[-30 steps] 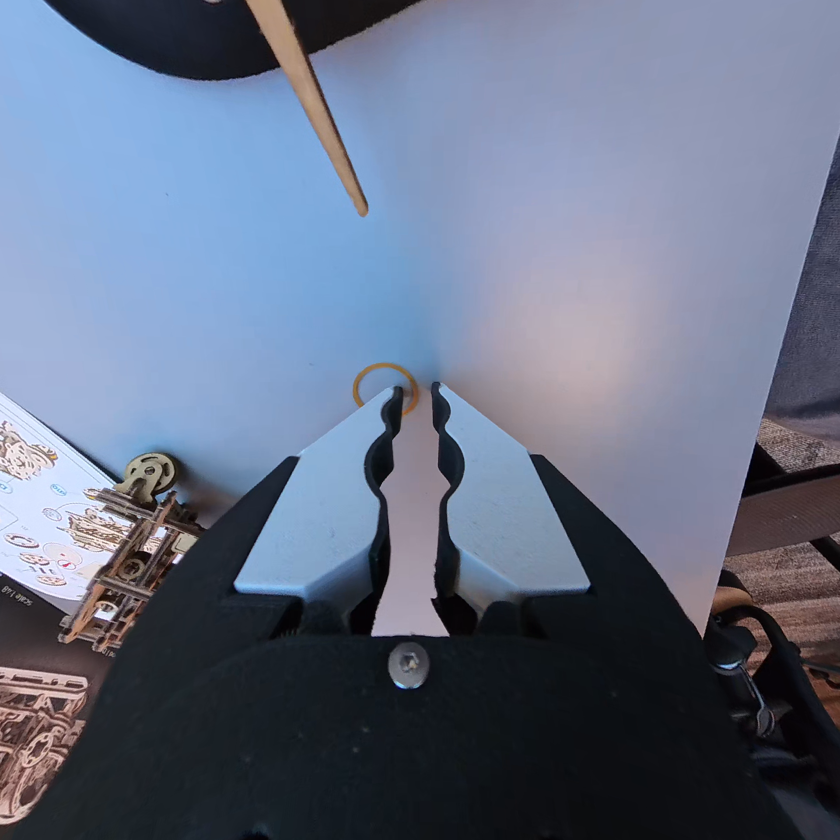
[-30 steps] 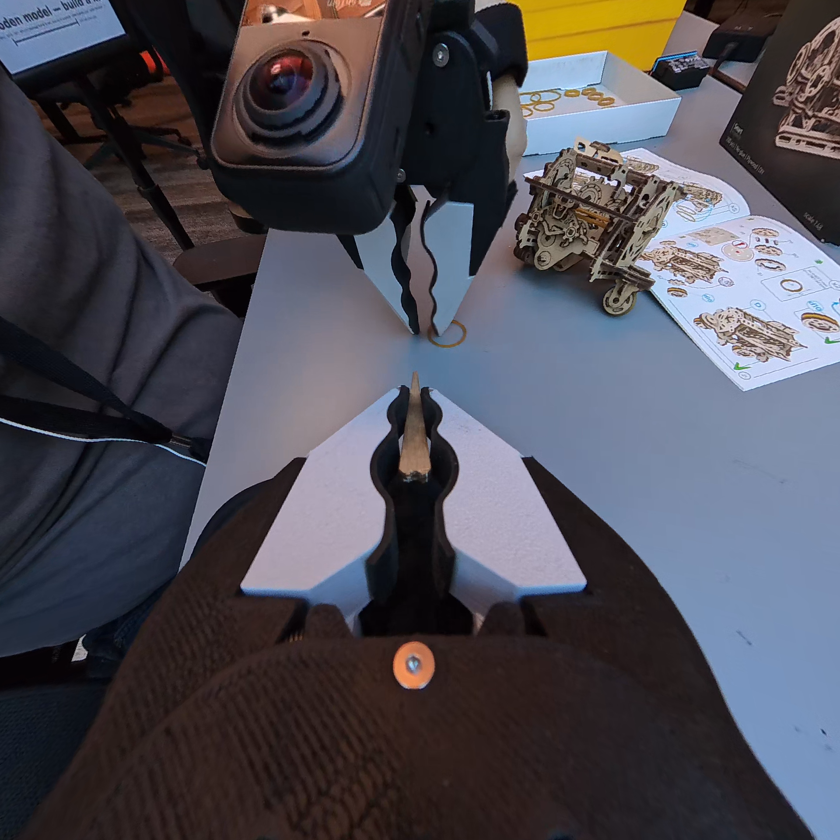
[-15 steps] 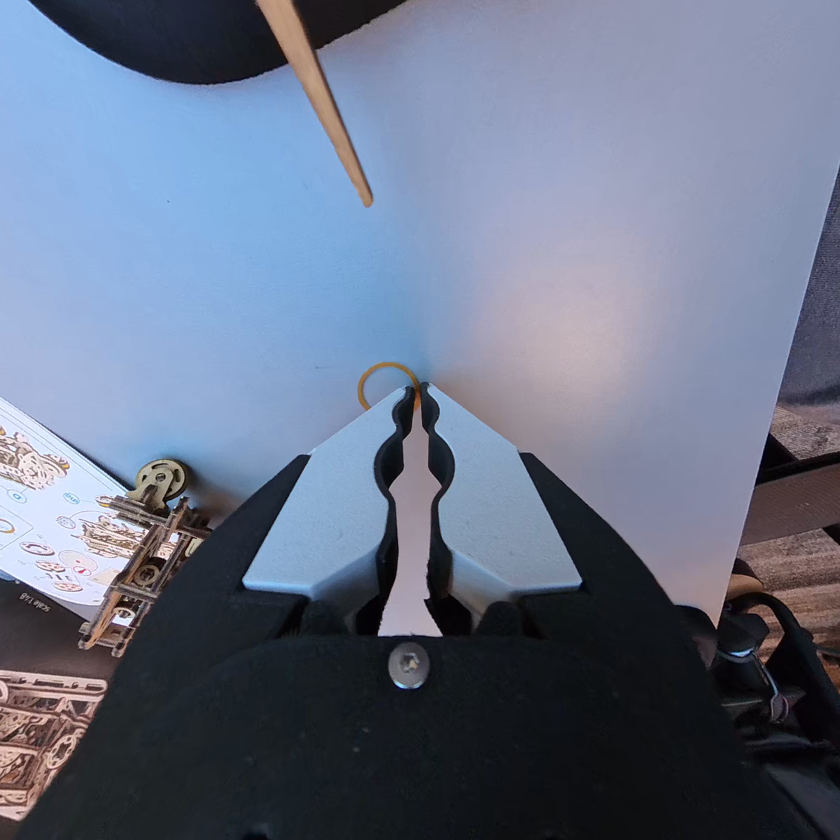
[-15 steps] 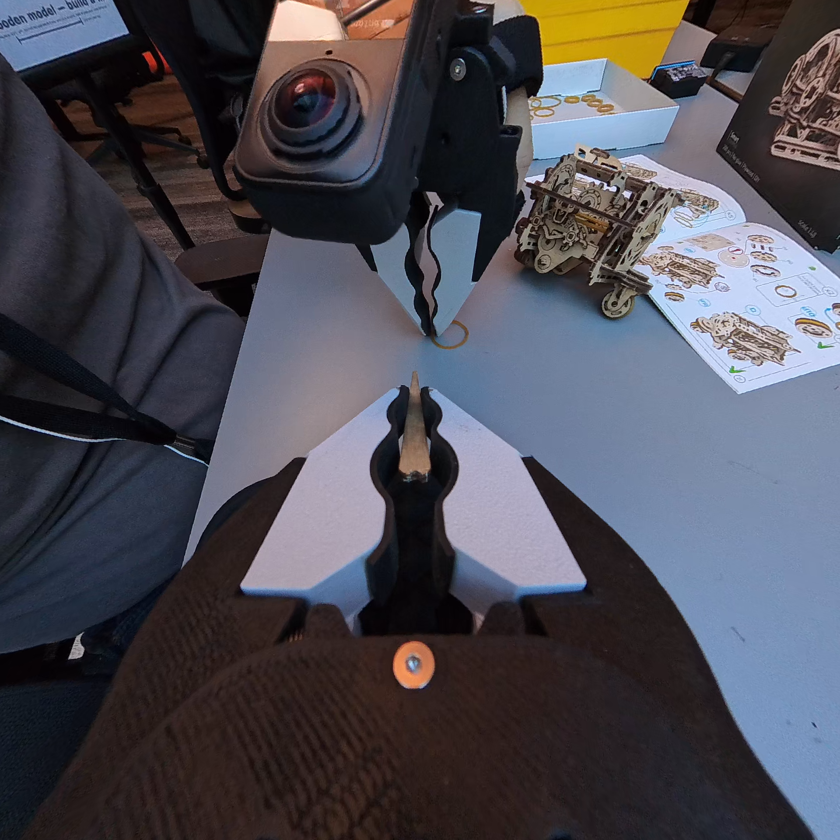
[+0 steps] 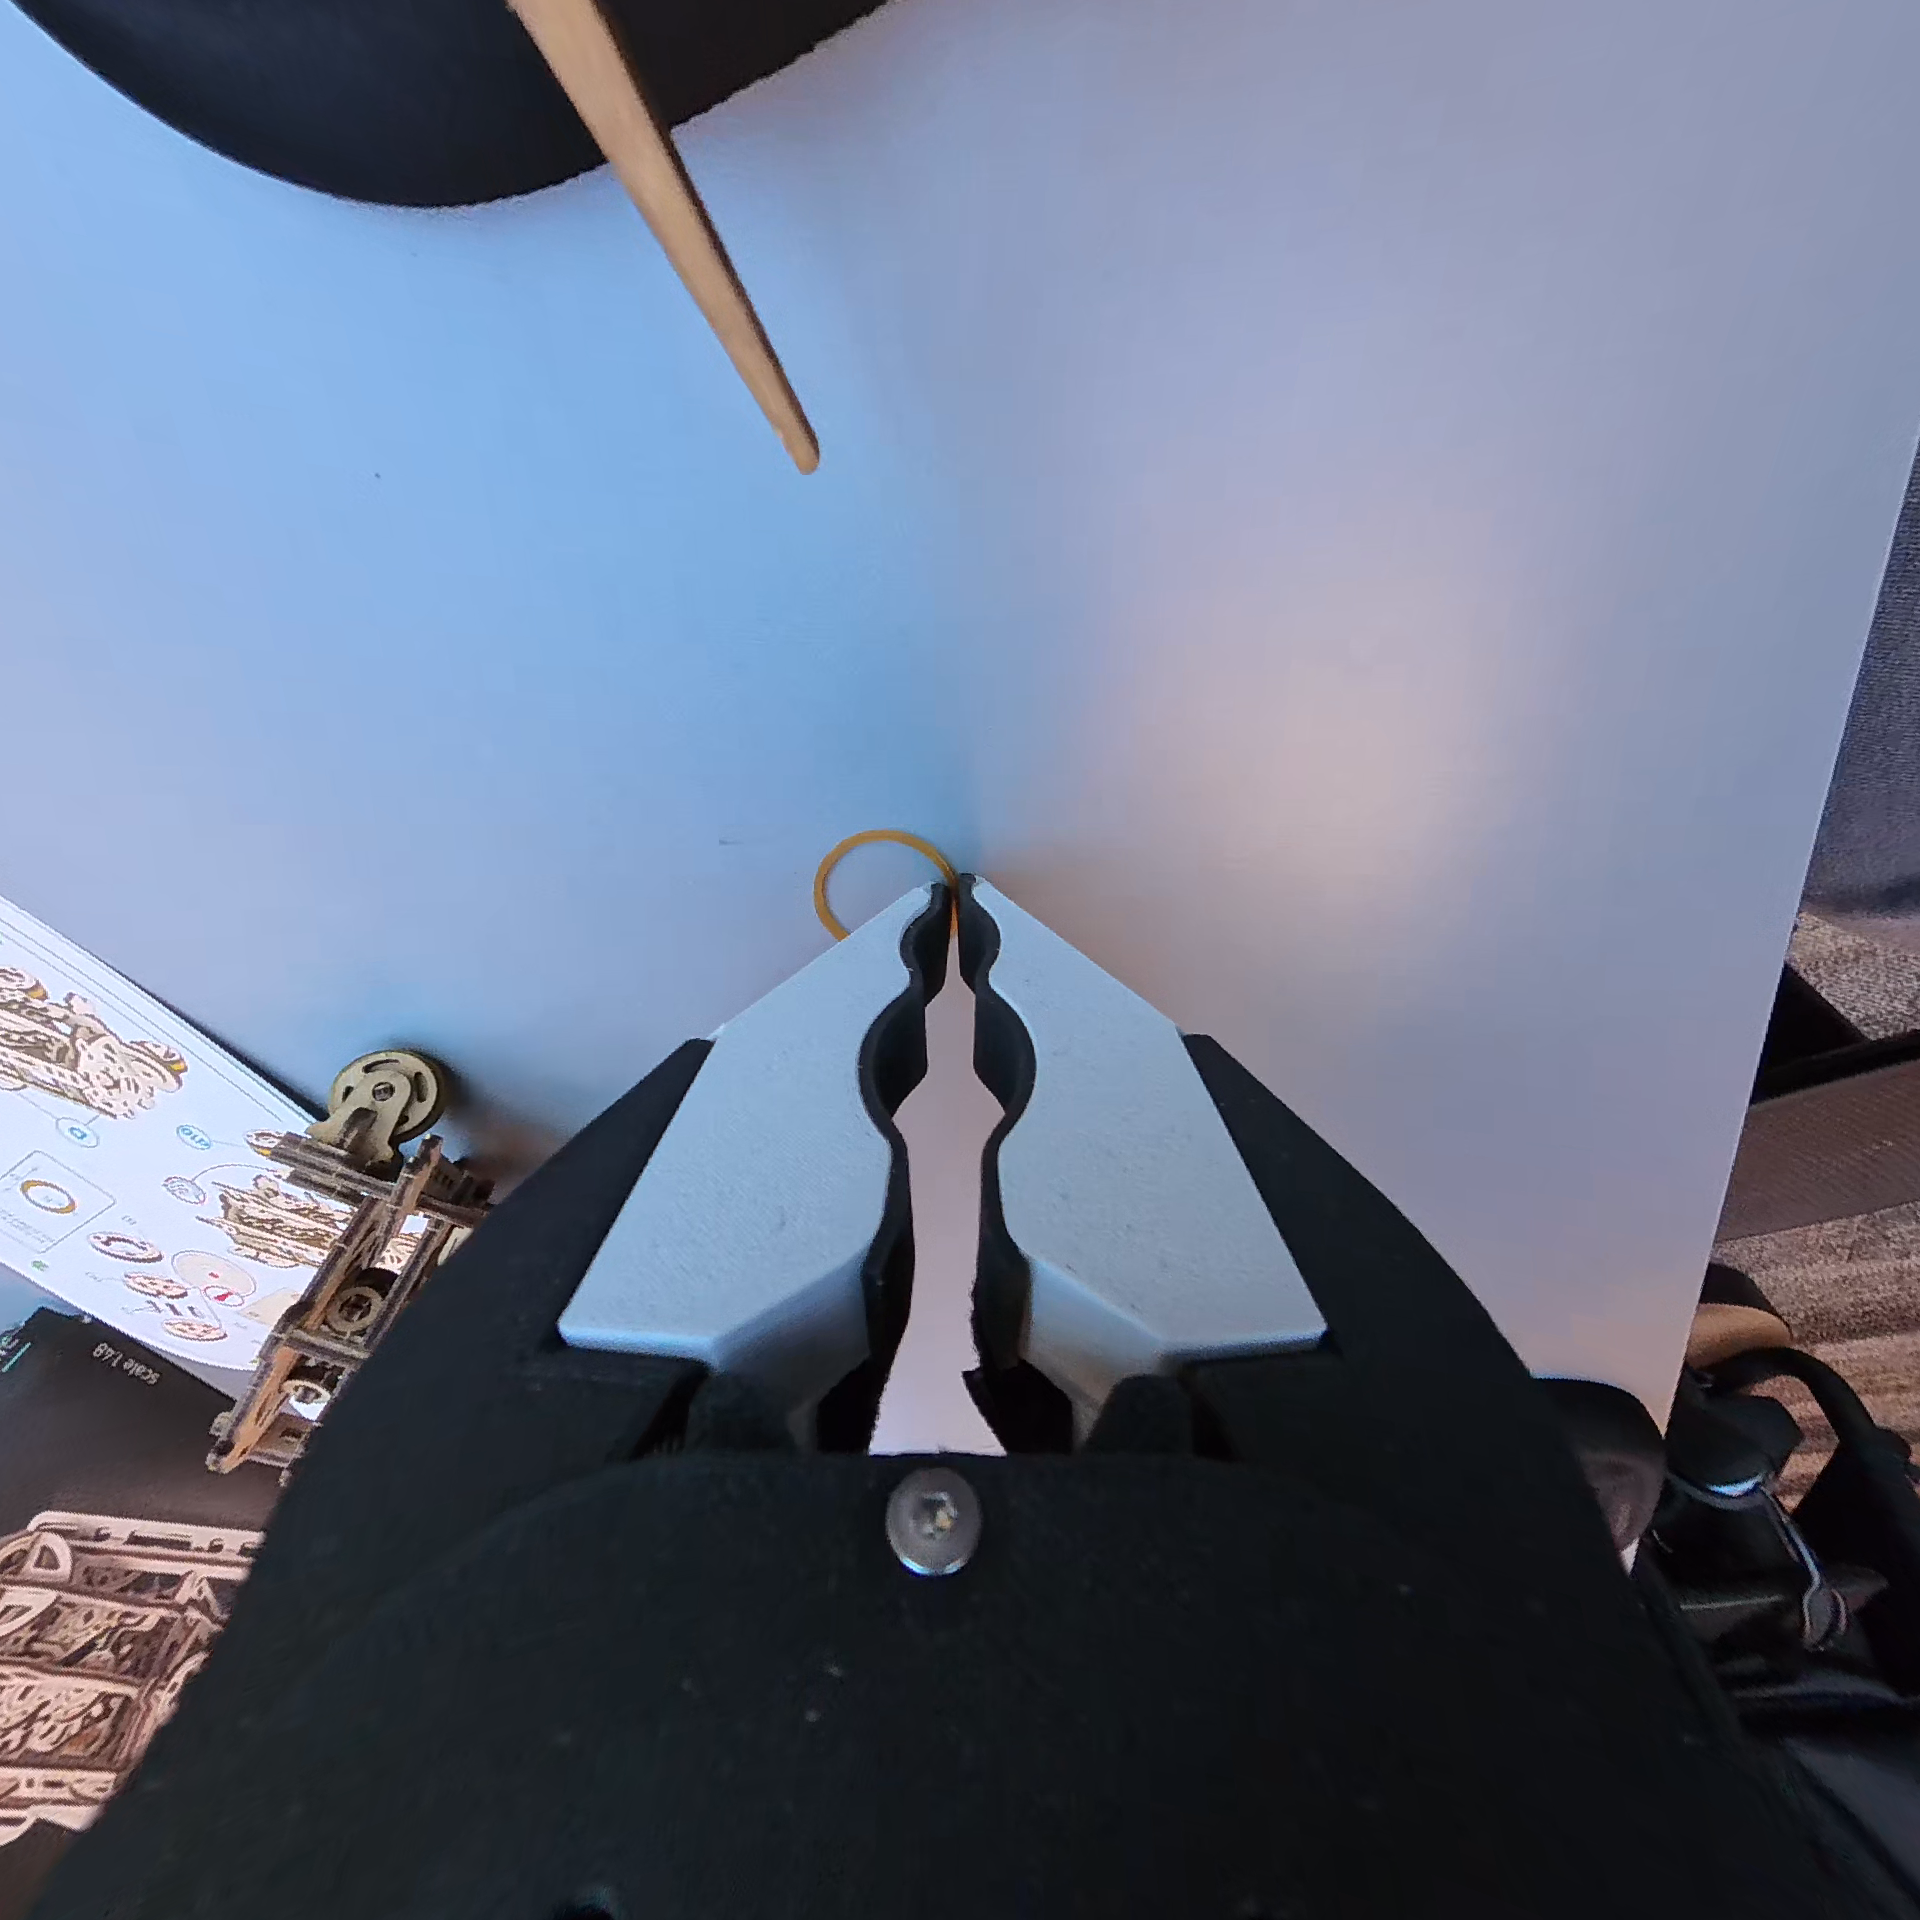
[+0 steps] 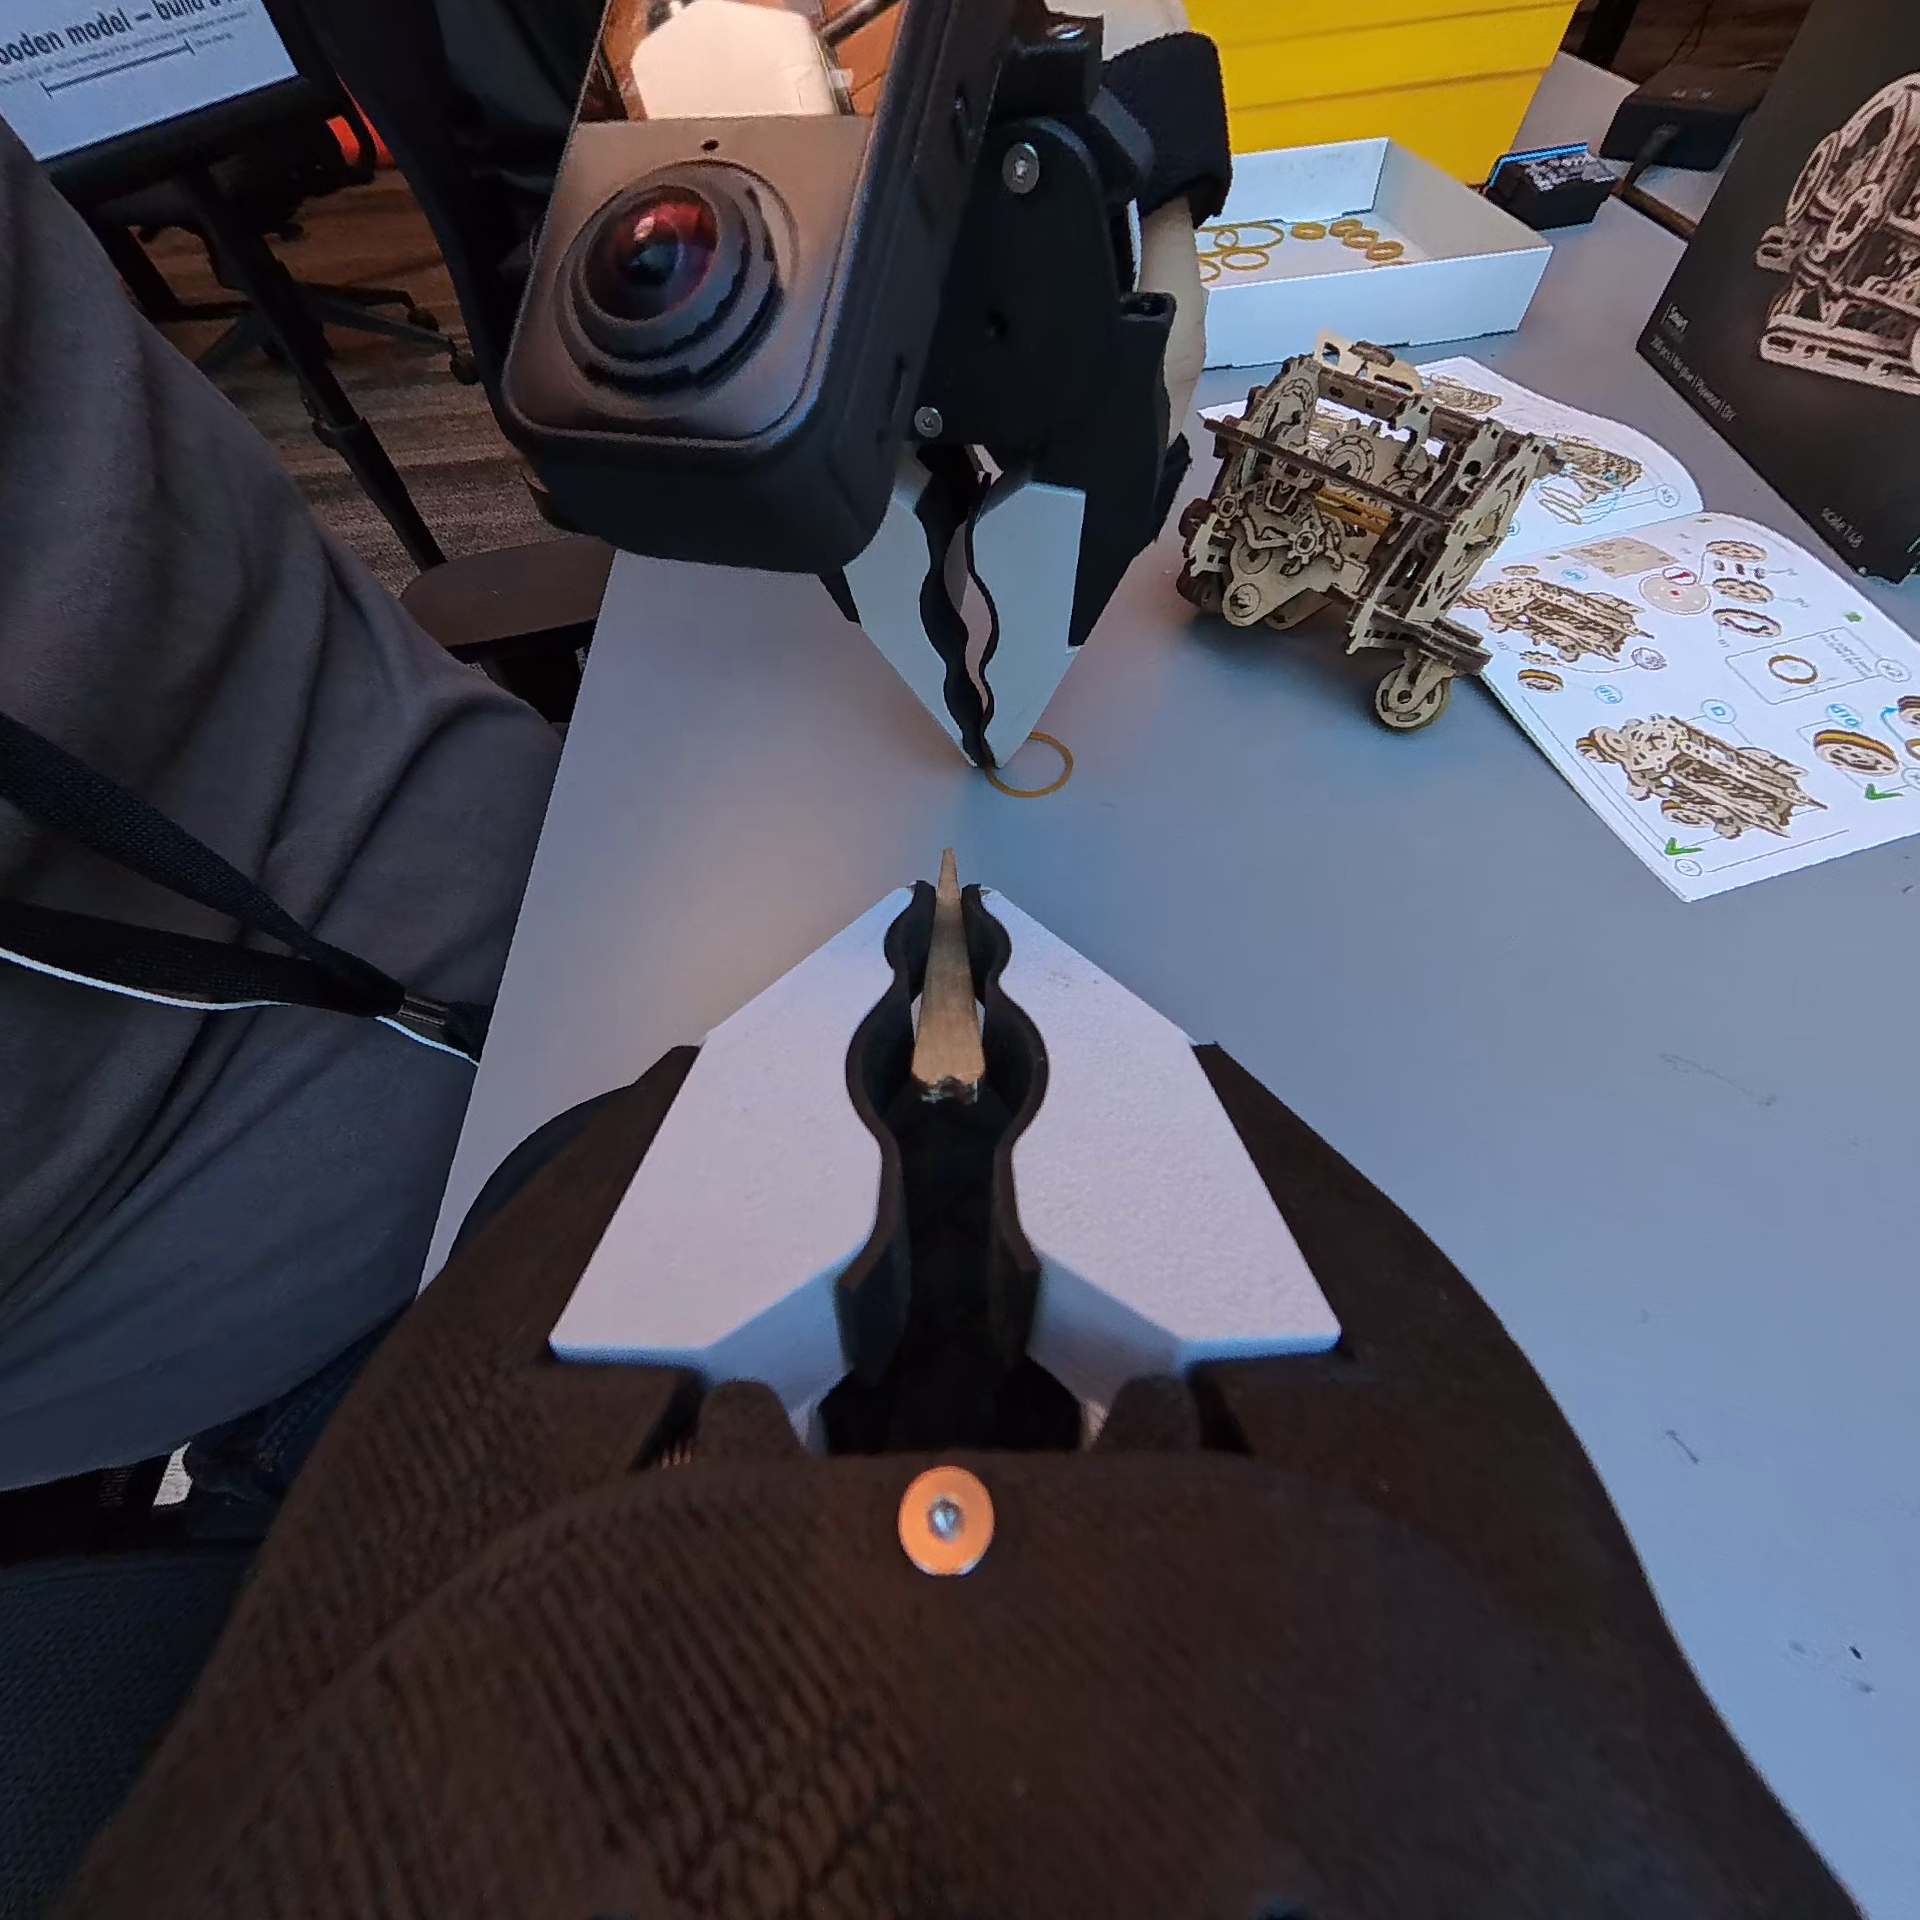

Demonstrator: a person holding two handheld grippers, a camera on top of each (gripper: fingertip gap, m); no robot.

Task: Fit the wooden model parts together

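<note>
1. The rubber band (image 5: 854,854) lies flat on the grey table (image 5: 1351,520), near the table's near-left edge in the right wrist view, with the wooden model (image 6: 1351,520) well apart to its right.
2. The left gripper (image 5: 954,889) points down at the table with its fingertips closed together on 1 side of the band; a sliver of orange shows between the tips, and the rest of the loop lies outside them to the left.
3. The right gripper (image 6: 948,894) is clamped on a tapered wooden stick (image 6: 945,977) whose point juts past the fingertips toward the band, apart from it.
4. The band looks very light, thin and soft. It will likely stretch and sag once lifted, and could slip out of a pinch that catches only a narrow strand. A hold across the strand, as here, seems the sensible place.
5. The stick looks stiff, light and slim, and its fine tip could snap under side load.
6. The model is a lattice of thin laser-cut parts with a small wheel (image 6: 1411,690) at its near corner. I judge it fragile, best held by its frame.
7. Open table lies between the 2 grippers and to the near right. The instruction sheet (image 6: 1714,707) and a white tray (image 6: 1455,281) of spare bands crowd the far right. The table edge is close on the left.
</note>
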